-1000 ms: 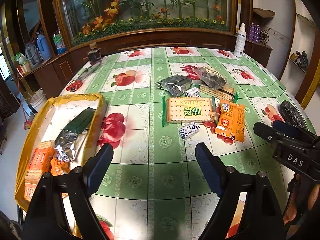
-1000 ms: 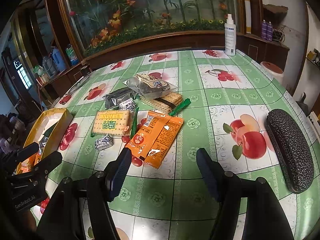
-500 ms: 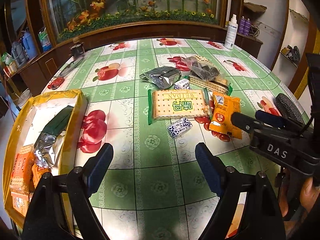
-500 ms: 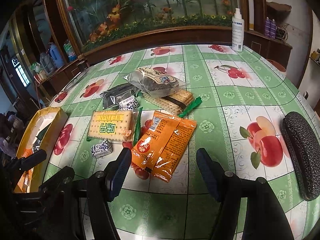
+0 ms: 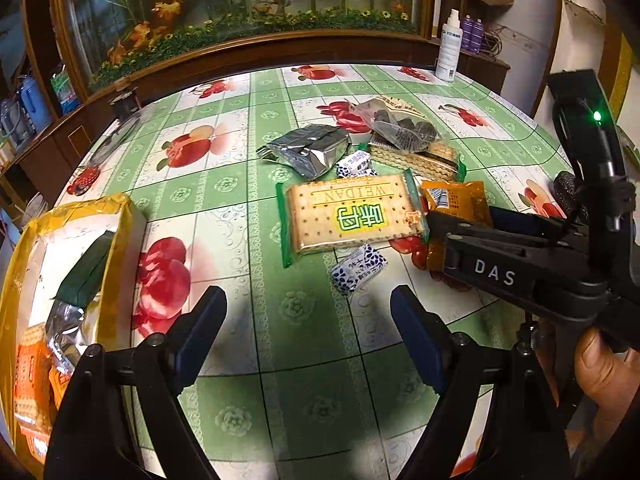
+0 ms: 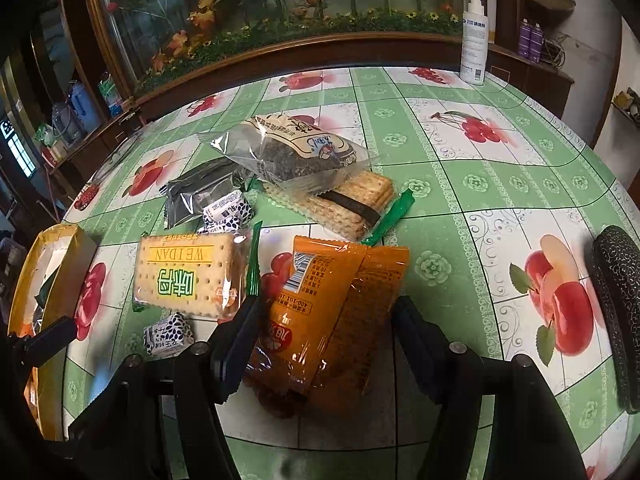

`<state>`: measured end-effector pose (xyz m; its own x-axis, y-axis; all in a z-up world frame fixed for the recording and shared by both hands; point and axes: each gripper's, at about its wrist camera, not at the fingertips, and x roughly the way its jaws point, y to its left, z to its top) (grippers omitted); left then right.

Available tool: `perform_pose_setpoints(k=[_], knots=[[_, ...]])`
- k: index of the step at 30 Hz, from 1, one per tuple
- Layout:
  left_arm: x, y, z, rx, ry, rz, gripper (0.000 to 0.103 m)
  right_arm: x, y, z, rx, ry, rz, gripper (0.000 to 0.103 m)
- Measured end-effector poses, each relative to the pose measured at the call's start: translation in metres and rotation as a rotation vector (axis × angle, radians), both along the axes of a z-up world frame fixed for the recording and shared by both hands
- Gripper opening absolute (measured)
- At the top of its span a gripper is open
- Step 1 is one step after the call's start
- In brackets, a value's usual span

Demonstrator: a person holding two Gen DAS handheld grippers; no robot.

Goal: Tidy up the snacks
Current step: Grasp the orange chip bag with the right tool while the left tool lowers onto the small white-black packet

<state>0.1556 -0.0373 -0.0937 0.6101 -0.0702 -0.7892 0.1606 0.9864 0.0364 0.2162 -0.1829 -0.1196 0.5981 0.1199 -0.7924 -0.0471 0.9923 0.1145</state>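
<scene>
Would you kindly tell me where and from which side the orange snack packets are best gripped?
Grip the orange snack packets across their narrow width, near the close end, coming from above. They lie flat, overlapped, lengthwise between the open right hand-held gripper's fingers.

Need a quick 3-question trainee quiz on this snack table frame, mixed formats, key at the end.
1. True or false: the right gripper is shut on the orange packets.
2. Multiple choice: what lies nearest in front of the left gripper? A) the spray bottle B) a small blue-and-white candy C) the dark patterned case
3. Fill in: the yellow box sits at the table's ____ edge in both views.

Key
1. False: the fingers straddle the packets, with a gap on the right side.
2. B: the small blue-and-white candy; the spray bottle and dark patterned case are far off.
3. left
</scene>
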Motion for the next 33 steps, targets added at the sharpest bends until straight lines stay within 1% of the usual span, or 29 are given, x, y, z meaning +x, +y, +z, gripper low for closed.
perform_pose_setpoints(k=[4, 6, 8, 14, 18, 19, 20, 21, 23, 24, 25, 26, 27, 28, 29, 33], knots=[[0.008, -0.006, -0.004, -0.003, 0.015, -0.030, 0.084, 0.004, 0.006, -0.002, -0.061, -0.003, 0.022, 0.068], [0.011, -0.009, -0.006, -0.002, 0.016, -0.040, 0.084, 0.002, 0.007, -0.003, -0.098, -0.012, 0.032, 0.064], [0.013, -0.012, -0.008, -0.003, 0.020, -0.049, 0.084, 0.001, 0.004, -0.003, -0.097, -0.018, 0.034, 0.060], [0.018, -0.022, -0.016, 0.001, 0.030, -0.074, 0.084, -0.002, -0.008, -0.002, -0.093, -0.018, 0.027, 0.052], [0.022, -0.028, -0.022, 0.014, 0.043, -0.088, 0.084, -0.006, -0.014, -0.001, -0.075, -0.017, 0.024, 0.052], [0.025, -0.028, -0.024, 0.012, 0.048, -0.091, 0.079, -0.006, -0.015, -0.001, -0.071, -0.017, 0.024, 0.052], [0.025, -0.028, -0.025, -0.007, 0.048, -0.096, 0.074, -0.007, -0.016, -0.001, -0.070, -0.018, 0.023, 0.052], [0.026, -0.027, -0.025, -0.026, 0.055, -0.100, 0.071, -0.007, -0.017, -0.001, -0.067, -0.018, 0.023, 0.052], [0.027, -0.028, -0.024, -0.026, 0.053, -0.101, 0.060, -0.008, -0.020, 0.000, -0.060, -0.018, 0.020, 0.051], [0.027, -0.029, -0.023, -0.027, 0.054, -0.103, 0.057, -0.008, -0.021, 0.000, -0.054, -0.018, 0.019, 0.050], [0.026, -0.029, -0.022, -0.027, 0.054, -0.104, 0.049, -0.008, -0.023, 0.001, -0.046, -0.017, 0.018, 0.050], [0.026, -0.029, -0.022, -0.028, 0.052, -0.103, 0.043, -0.008, -0.024, 0.001, -0.043, -0.017, 0.017, 0.050], [0.025, -0.029, -0.022, -0.031, 0.054, -0.104, 0.041, -0.009, -0.024, 0.002, -0.043, -0.019, 0.016, 0.049], [0.025, -0.029, -0.021, -0.032, 0.054, -0.104, 0.036, -0.009, -0.025, 0.002, -0.042, -0.019, 0.016, 0.049], [0.025, -0.028, -0.021, -0.032, 0.054, -0.104, 0.033, -0.010, -0.026, 0.002, -0.039, -0.020, 0.016, 0.049], [0.023, -0.026, -0.020, -0.049, 0.057, -0.108, 0.031, -0.011, -0.027, 0.003, -0.031, -0.021, 0.013, 0.048]])
